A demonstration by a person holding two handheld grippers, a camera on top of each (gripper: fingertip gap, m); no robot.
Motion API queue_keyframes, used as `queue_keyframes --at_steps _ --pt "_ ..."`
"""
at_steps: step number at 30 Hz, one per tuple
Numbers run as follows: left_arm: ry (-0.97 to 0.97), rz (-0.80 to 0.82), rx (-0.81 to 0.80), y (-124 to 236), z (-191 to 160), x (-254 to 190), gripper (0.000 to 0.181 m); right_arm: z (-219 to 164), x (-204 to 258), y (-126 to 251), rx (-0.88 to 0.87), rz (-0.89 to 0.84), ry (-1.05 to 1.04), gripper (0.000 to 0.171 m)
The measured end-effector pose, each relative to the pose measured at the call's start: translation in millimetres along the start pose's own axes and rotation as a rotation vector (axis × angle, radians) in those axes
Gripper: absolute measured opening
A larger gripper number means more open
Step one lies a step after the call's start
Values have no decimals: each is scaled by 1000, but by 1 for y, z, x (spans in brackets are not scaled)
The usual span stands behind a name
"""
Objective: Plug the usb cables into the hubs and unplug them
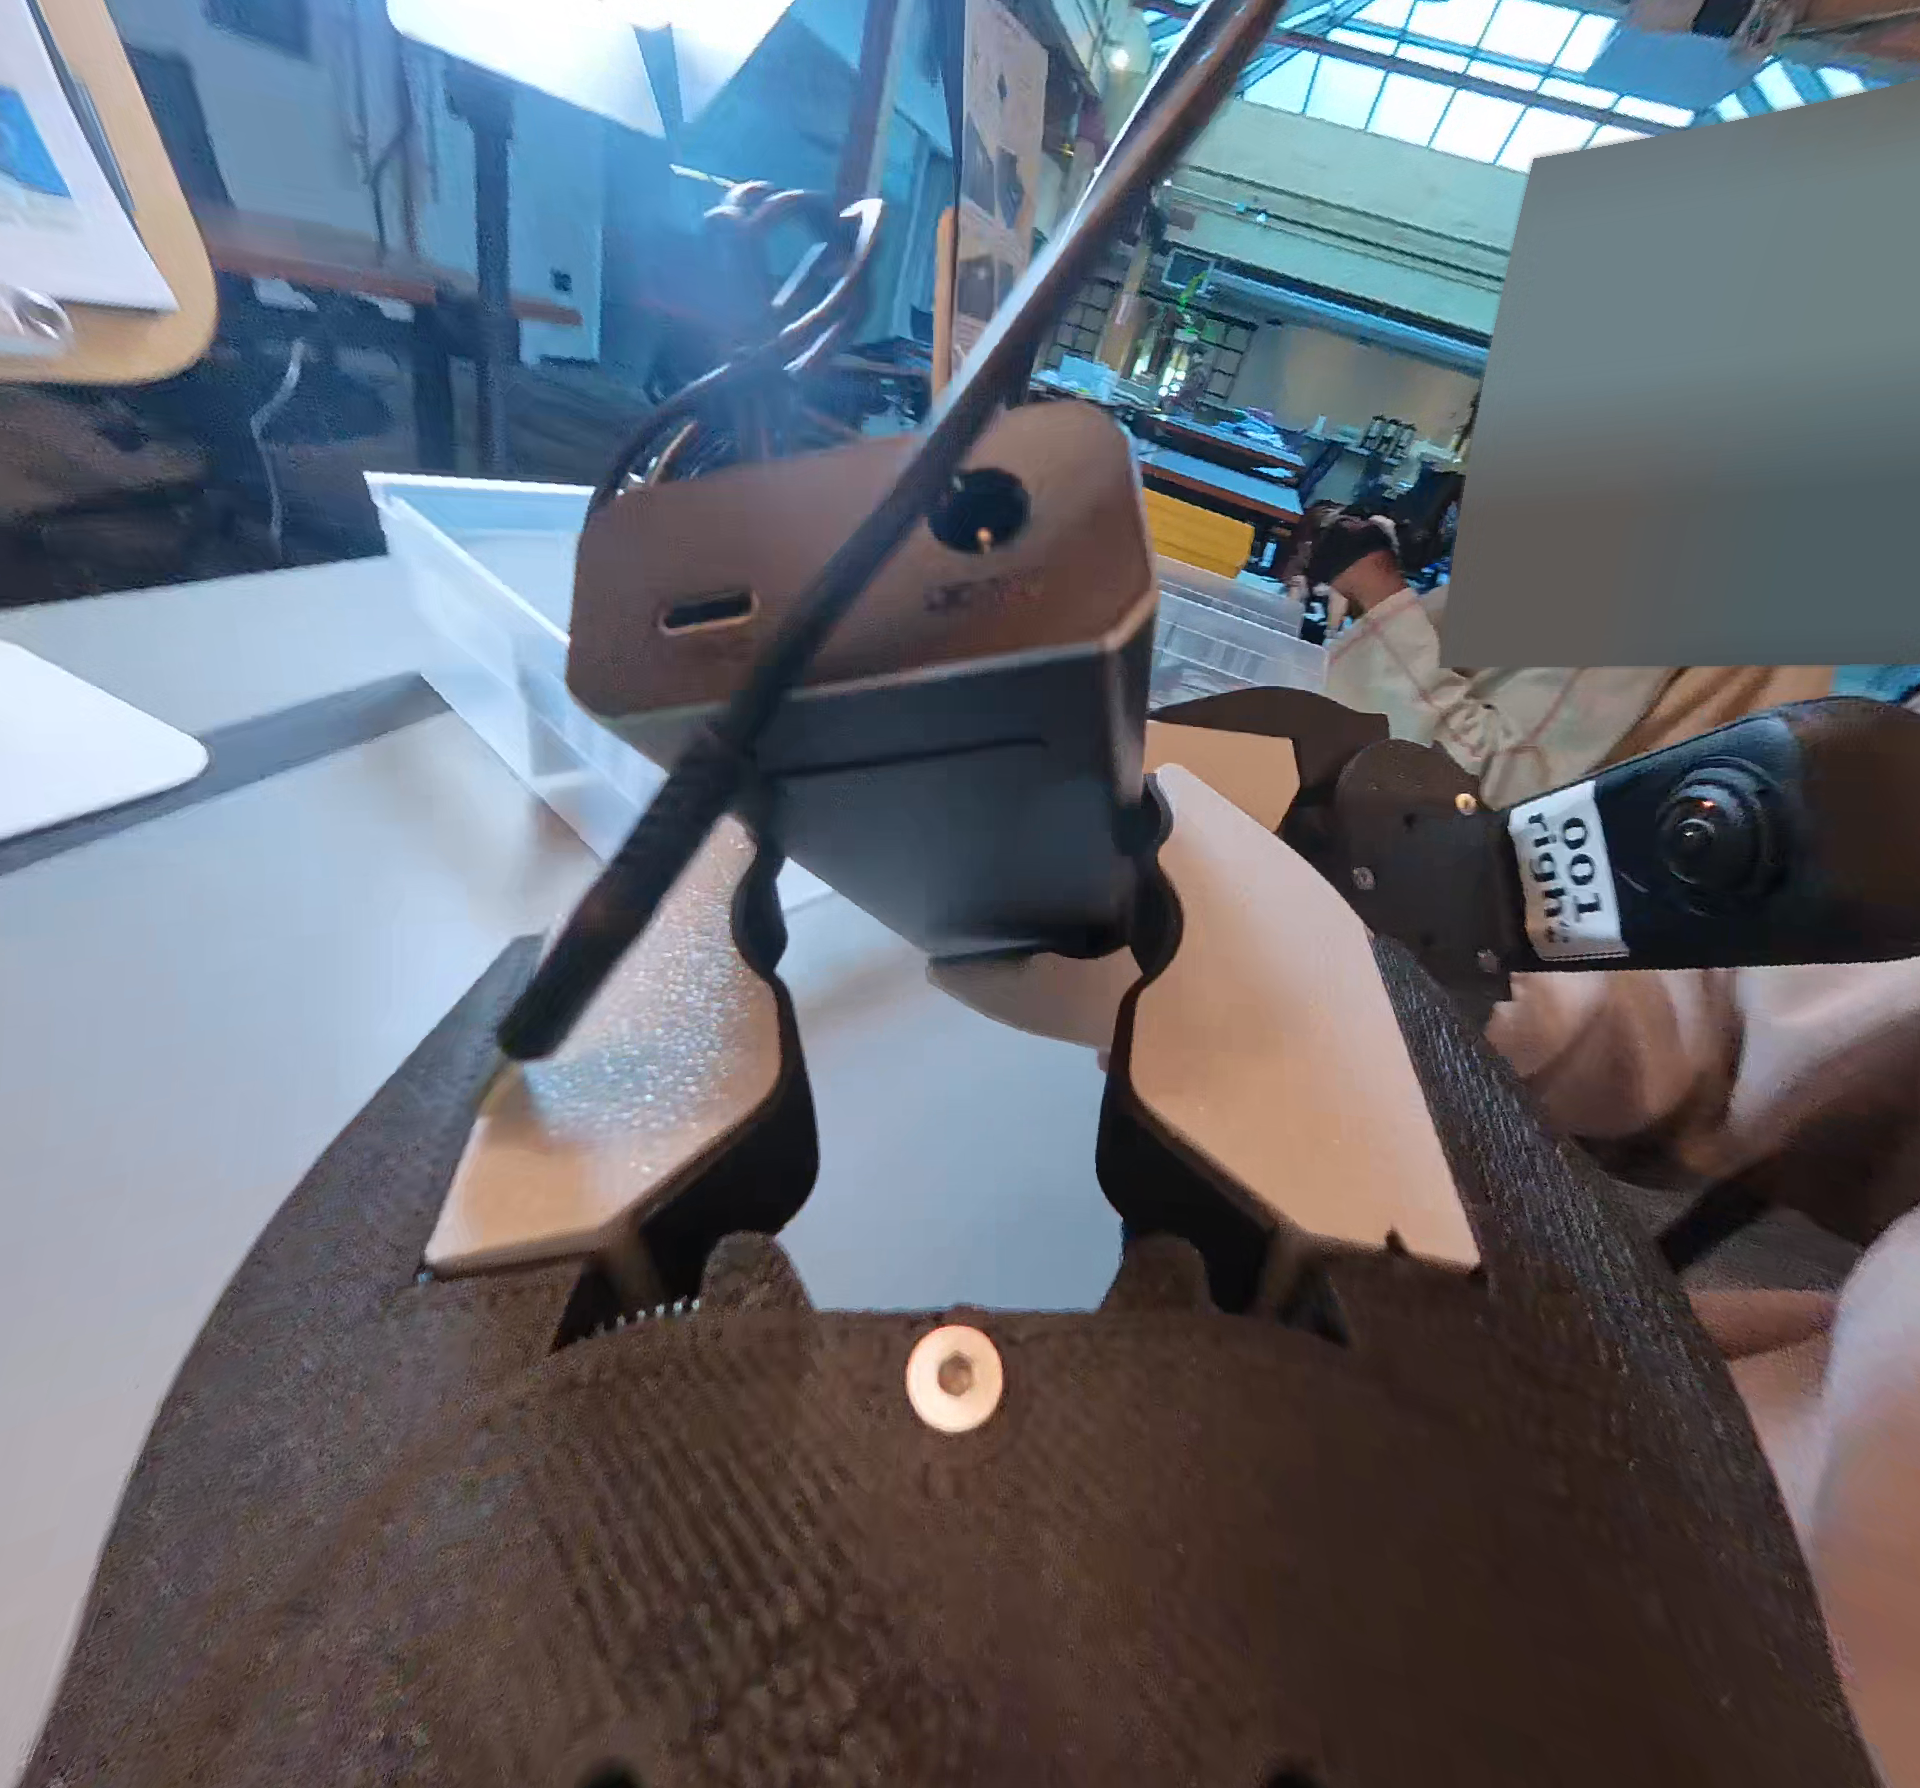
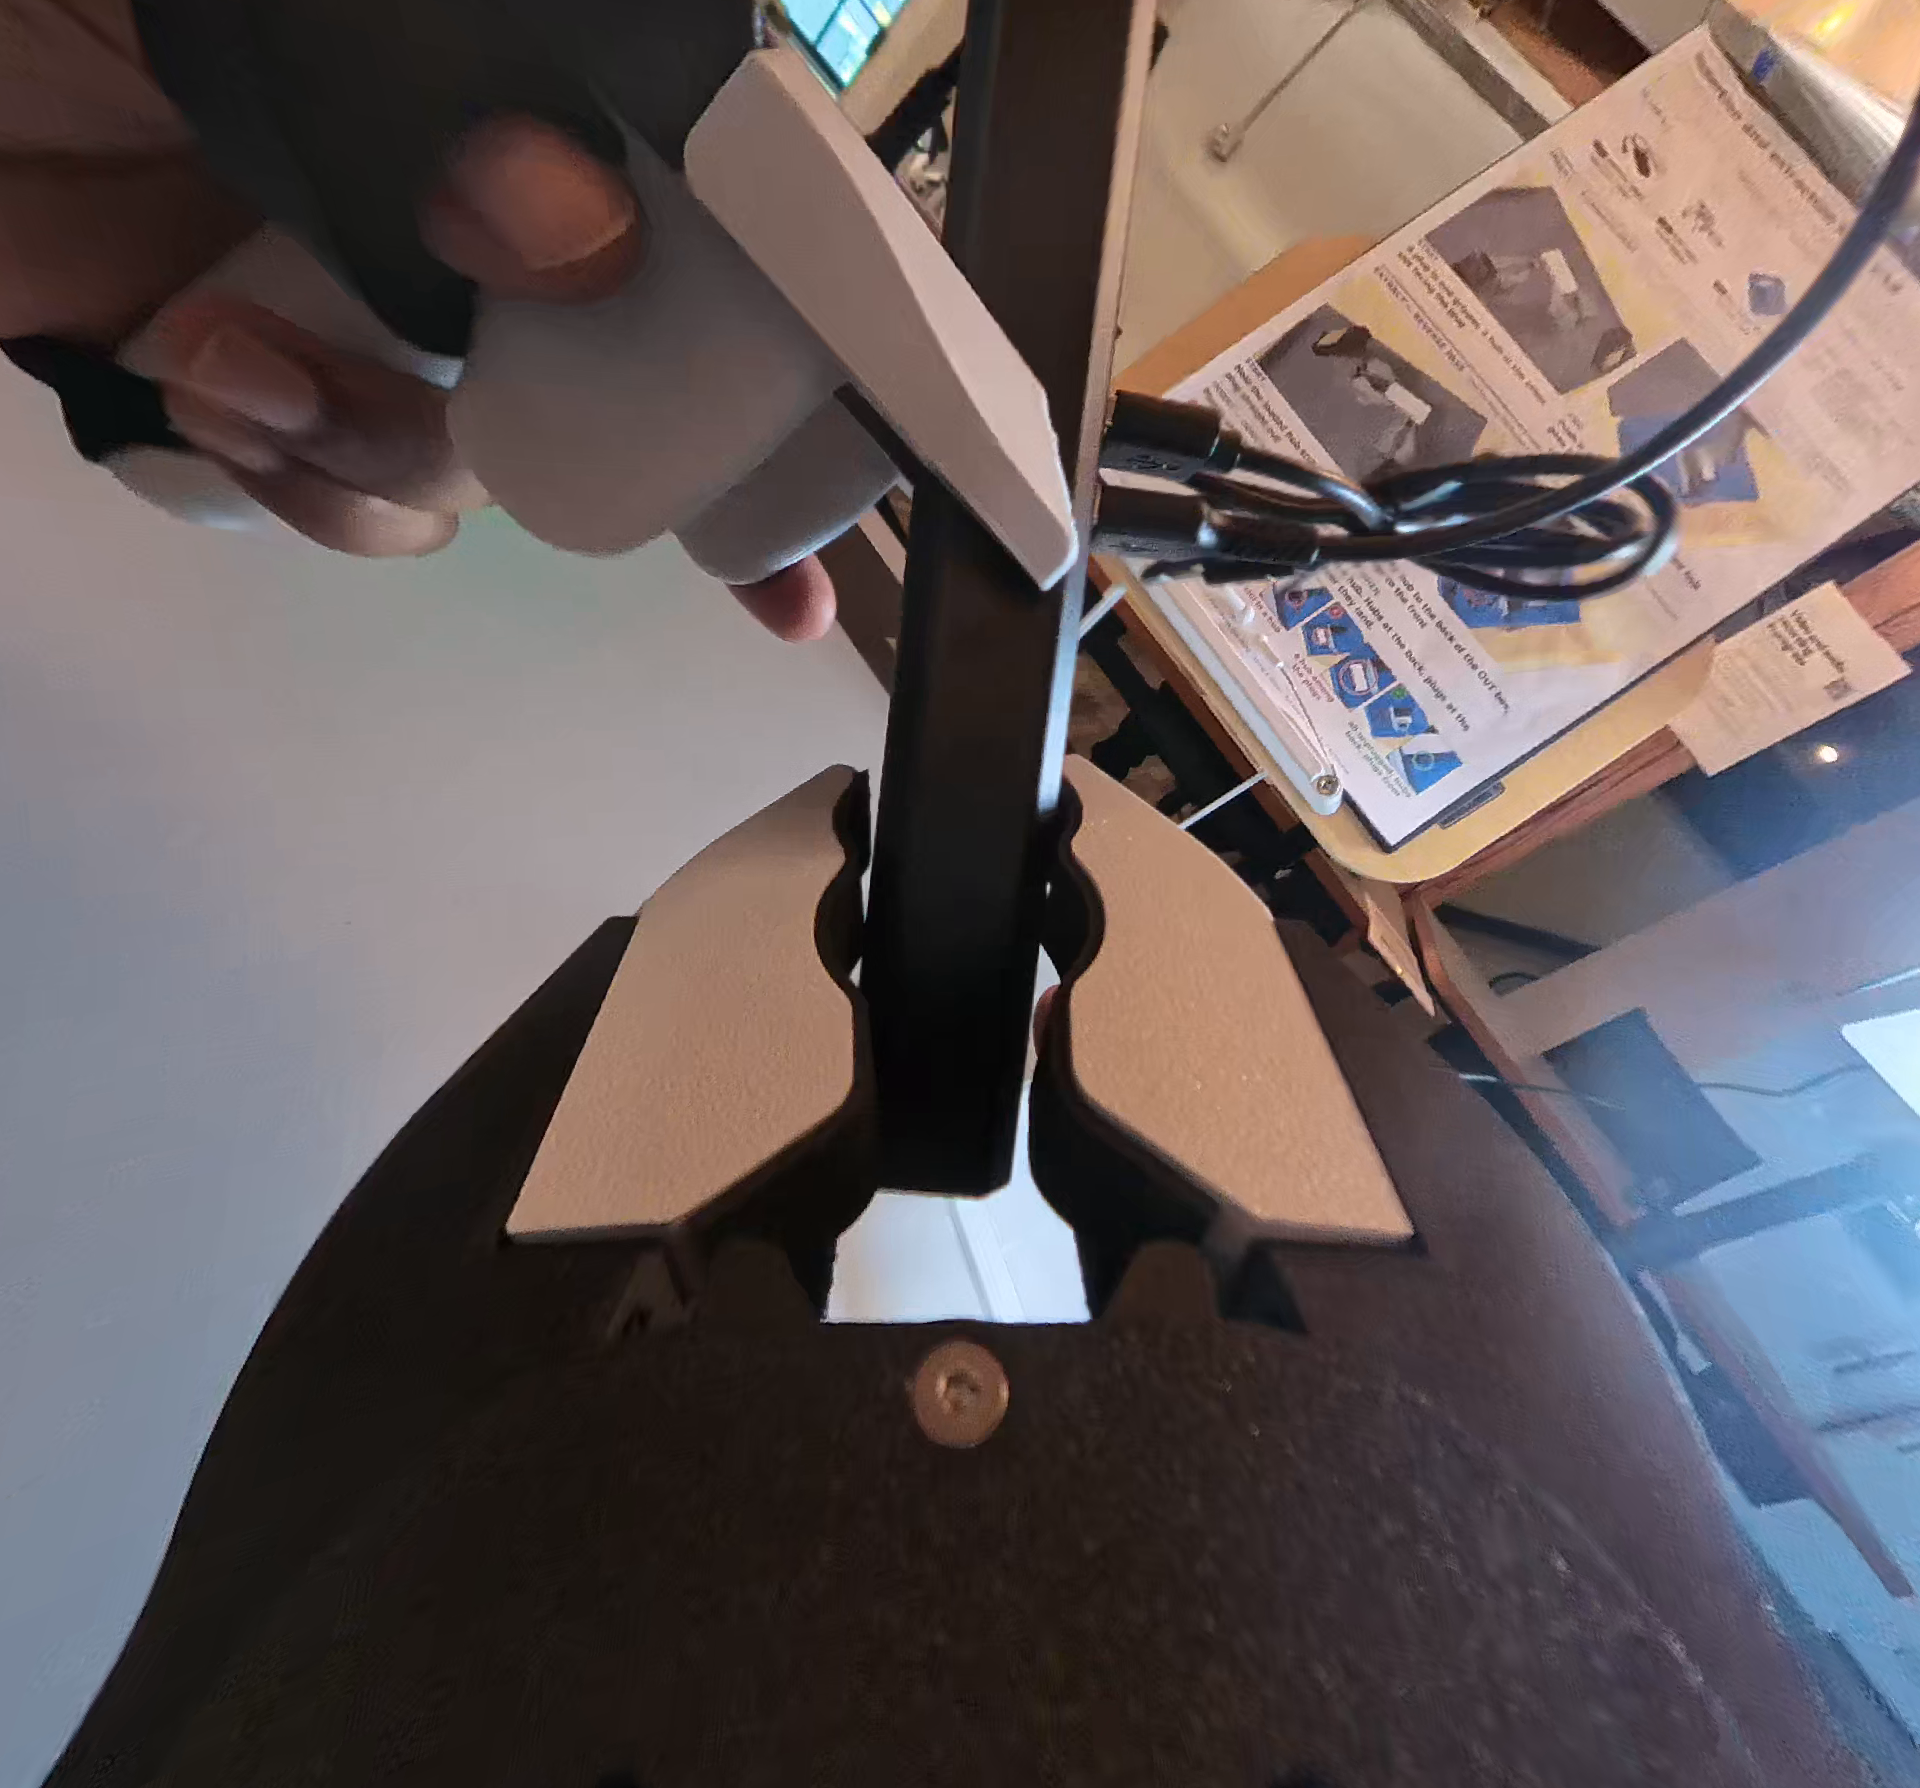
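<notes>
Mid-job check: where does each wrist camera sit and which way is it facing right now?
Left wrist view: on the left gripper, looking along its fingers across the table at the hub; right gripper shows beside.
Right wrist view: on the right gripper, tilted, facing the hub's long side; a hand shows.
Shared: both grip one hub.

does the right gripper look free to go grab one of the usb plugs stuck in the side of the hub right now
Probably not as things stand. The right gripper is itself shut on the hub, as is the left gripper. The plugs sit further up the hub's side, uncovered, so it would have to let go first.
</notes>
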State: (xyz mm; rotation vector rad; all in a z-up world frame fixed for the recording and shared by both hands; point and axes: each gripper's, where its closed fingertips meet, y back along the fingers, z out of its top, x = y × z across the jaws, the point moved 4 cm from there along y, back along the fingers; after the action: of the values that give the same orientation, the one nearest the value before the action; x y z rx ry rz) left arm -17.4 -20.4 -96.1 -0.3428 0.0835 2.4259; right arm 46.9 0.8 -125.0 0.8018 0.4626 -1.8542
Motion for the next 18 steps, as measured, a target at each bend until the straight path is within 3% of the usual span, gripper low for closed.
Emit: queue_keyframes --at_steps 4,8,12,18 --pt "-102 -13 43 6 -5 1 64 -3 20 -3 -3 180 -40 48" --pt "-185 -71 91 15 -11 5 62 4 20 11 -132 451 -324 41" --pt "-251 -157 138 18 -18 -2 62 -4 8 17 -128 605 -573 39" --pt "-273 -185 119 18 -17 -7 62 2 5 20 -161 705 -803 35"
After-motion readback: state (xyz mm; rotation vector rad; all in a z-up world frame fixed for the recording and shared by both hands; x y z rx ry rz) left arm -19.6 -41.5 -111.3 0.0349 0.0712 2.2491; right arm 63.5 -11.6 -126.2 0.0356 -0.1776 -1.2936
